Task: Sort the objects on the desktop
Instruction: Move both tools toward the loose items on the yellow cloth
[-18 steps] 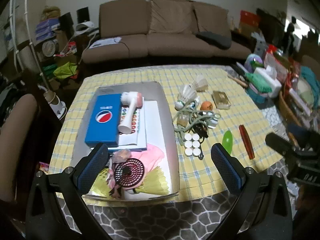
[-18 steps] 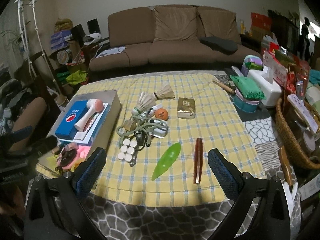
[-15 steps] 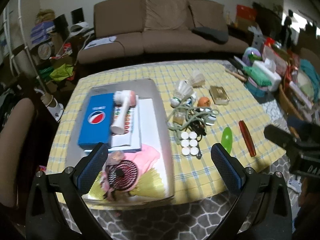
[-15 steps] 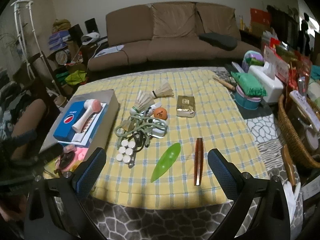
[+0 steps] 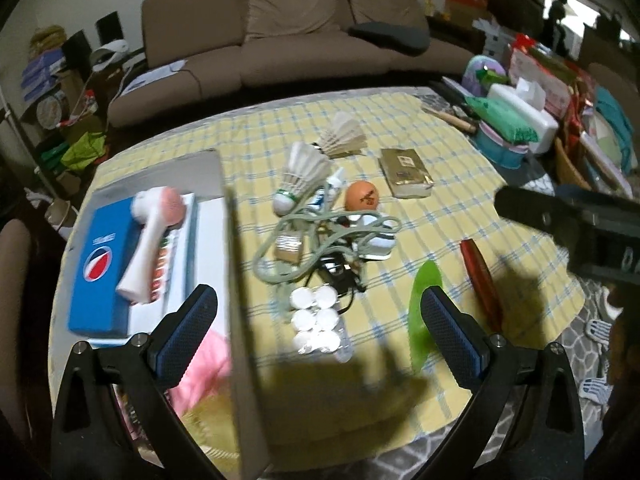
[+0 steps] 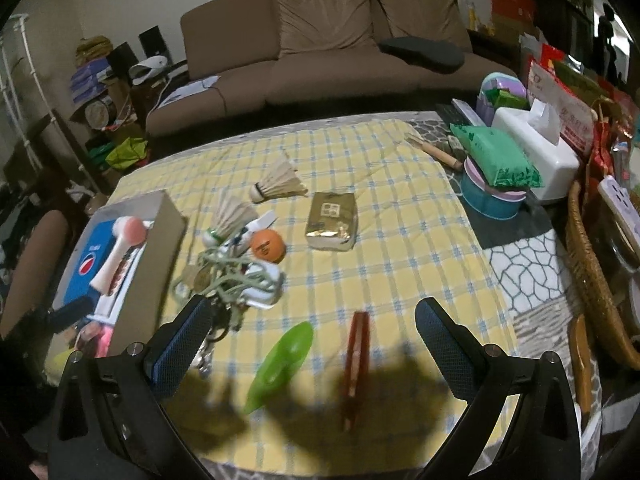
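Observation:
Loose objects lie on the yellow checked cloth (image 6: 400, 216): two shuttlecocks (image 6: 276, 184), an orange ball (image 6: 268, 245), a gold packet (image 6: 332, 221), a tangled green cord (image 5: 320, 240), a pack of white caps (image 5: 316, 320), a green leaf-shaped piece (image 6: 282, 364) and a red-brown stick (image 6: 356, 360). A grey box (image 5: 236, 280) on the left holds a blue Pepsi box (image 5: 100, 264) and a white-and-pink handheld device (image 5: 150, 240). My left gripper (image 5: 316, 324) hangs open above the white caps. My right gripper (image 6: 308, 332) hangs open above the leaf piece and stick.
A brown sofa (image 6: 320, 44) stands behind the table. At the right edge sit a white tissue box (image 6: 536, 152), a green bag on stacked bowls (image 6: 496, 160) and a wicker basket (image 6: 592, 272). A wooden-handled tool (image 6: 436, 152) lies at the far right corner.
Both grippers have moved forward and lower over the table, so the objects look larger. The left view has shifted right, from the grey box toward the loose pile.

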`<action>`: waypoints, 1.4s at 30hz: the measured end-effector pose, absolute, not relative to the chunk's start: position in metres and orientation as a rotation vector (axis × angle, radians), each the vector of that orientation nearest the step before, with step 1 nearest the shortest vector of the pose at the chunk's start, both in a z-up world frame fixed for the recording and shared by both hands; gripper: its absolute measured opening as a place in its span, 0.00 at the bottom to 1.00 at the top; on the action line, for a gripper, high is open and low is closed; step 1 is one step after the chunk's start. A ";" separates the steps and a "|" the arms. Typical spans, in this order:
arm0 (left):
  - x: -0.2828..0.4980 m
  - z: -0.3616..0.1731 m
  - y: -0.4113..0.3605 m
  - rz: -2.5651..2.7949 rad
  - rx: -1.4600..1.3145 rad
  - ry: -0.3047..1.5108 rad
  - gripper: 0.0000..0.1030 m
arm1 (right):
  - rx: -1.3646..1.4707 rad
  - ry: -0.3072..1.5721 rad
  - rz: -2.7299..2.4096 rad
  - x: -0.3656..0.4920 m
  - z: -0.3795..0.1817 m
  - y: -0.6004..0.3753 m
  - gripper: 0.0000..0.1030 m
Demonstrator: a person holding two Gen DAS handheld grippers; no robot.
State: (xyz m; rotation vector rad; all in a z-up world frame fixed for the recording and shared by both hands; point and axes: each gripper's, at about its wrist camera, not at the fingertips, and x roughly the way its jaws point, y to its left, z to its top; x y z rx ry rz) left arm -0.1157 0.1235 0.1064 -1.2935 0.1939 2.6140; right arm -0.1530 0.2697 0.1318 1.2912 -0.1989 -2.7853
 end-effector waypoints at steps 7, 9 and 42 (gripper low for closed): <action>-0.132 0.076 0.150 2.604 -1.358 0.244 0.93 | 1.308 -0.338 -2.769 -0.168 0.124 0.302 0.92; -0.137 0.067 0.153 2.628 -1.404 0.258 0.93 | 1.310 -0.353 -2.759 -0.169 0.121 0.306 0.89; -0.156 0.064 0.143 2.535 -1.636 0.233 0.37 | 1.332 -0.299 -2.651 -0.140 0.107 0.290 0.69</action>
